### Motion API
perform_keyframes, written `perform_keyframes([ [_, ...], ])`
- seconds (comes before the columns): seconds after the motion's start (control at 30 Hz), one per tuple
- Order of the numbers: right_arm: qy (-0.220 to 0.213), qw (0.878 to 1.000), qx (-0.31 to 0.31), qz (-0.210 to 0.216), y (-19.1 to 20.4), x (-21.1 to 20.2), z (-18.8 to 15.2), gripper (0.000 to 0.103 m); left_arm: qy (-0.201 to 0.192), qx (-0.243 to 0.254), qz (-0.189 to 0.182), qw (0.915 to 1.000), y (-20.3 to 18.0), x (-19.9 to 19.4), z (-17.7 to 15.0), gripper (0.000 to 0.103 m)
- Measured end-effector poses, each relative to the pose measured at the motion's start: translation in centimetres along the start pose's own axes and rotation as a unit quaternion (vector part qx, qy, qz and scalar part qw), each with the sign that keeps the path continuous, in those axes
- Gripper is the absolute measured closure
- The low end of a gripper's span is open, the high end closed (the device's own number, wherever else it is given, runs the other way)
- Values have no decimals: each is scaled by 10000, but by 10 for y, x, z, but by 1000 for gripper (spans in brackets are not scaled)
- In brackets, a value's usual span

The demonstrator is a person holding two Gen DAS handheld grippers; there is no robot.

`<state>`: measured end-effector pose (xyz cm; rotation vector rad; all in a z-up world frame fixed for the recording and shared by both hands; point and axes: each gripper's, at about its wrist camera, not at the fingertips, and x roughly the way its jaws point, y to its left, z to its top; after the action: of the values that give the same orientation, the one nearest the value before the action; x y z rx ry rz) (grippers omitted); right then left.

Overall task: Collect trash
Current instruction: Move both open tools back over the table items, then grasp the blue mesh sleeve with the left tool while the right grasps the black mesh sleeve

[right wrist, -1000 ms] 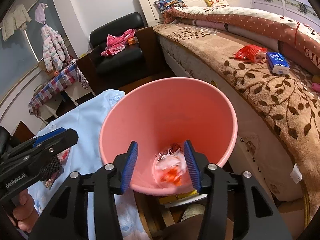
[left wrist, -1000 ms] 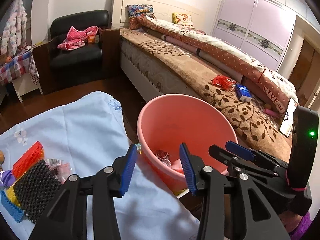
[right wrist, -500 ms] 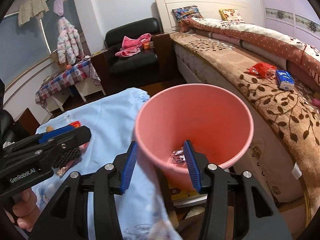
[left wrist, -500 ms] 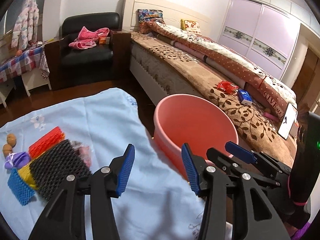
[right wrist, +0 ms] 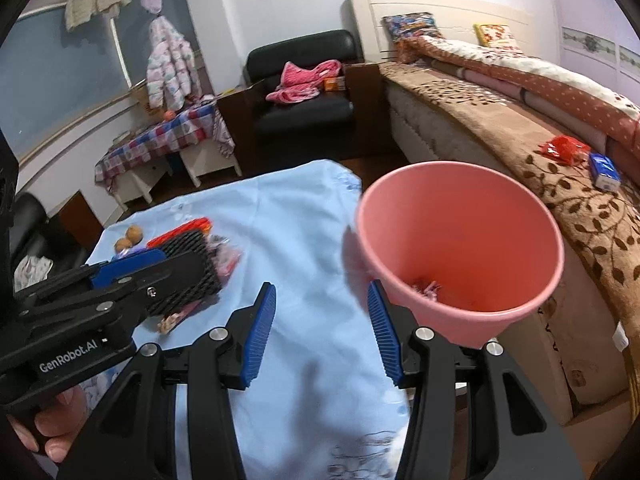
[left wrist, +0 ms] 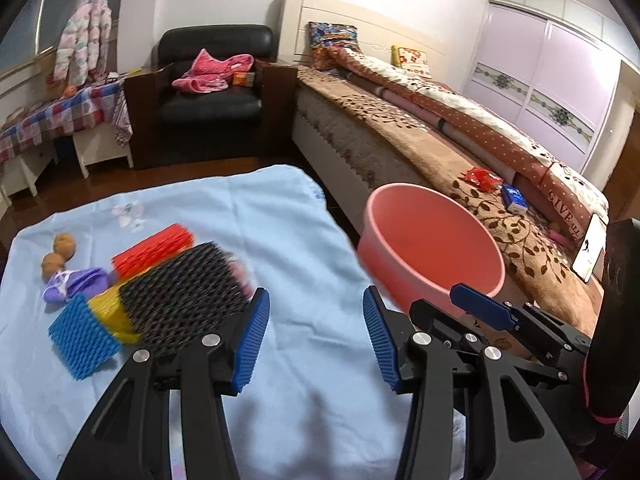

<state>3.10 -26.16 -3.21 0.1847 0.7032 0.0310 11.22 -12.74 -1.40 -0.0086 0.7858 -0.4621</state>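
Wrappers (right wrist: 428, 289) lie in the pink bin (right wrist: 460, 184). Foam nets (left wrist: 176, 300) remain on the blue cloth (left wrist: 280, 224). Left gripper (left wrist: 312, 332) and right gripper (right wrist: 322, 328) both gape, empty.

1. Pink bucket (right wrist: 460, 240): smooth plastic, soft sheen on the inner wall.
2. Light blue cloth (left wrist: 280, 240) on the table: thin woven fabric, matt, gently wrinkled.
3. Black foam net (left wrist: 180, 296): open mesh, rough and dull; the red foam net (left wrist: 154, 248) behind it is ribbed.
4. Left gripper (left wrist: 312, 340): matt black plastic arms, blue ridged pads, shiny metal screws.
5. Armchair (left wrist: 212, 80): glossy black leather.
6. Bed cover (left wrist: 460, 176): plush brown pile.
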Motion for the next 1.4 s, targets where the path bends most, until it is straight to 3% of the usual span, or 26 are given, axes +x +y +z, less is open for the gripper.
perform_keyframes([
  [0.4,245,9984,-156,491,30,10,-4,54,6,-202,281,9994,67,-29,-28,54],
  [0.77,470,9949,-357,820,62,26,-1,54,170,-332,990,9944,155,-55,-55,51],
  [0.93,599,9929,-496,902,77,30,-7,54,133,-124,958,9952,181,-60,-49,50],
  [1.13,667,9923,-501,915,88,34,-5,55,316,422,757,9957,195,-39,-35,50],
  [1.4,803,9920,-469,851,96,43,-6,55,716,827,177,9938,215,0,-27,50],
])
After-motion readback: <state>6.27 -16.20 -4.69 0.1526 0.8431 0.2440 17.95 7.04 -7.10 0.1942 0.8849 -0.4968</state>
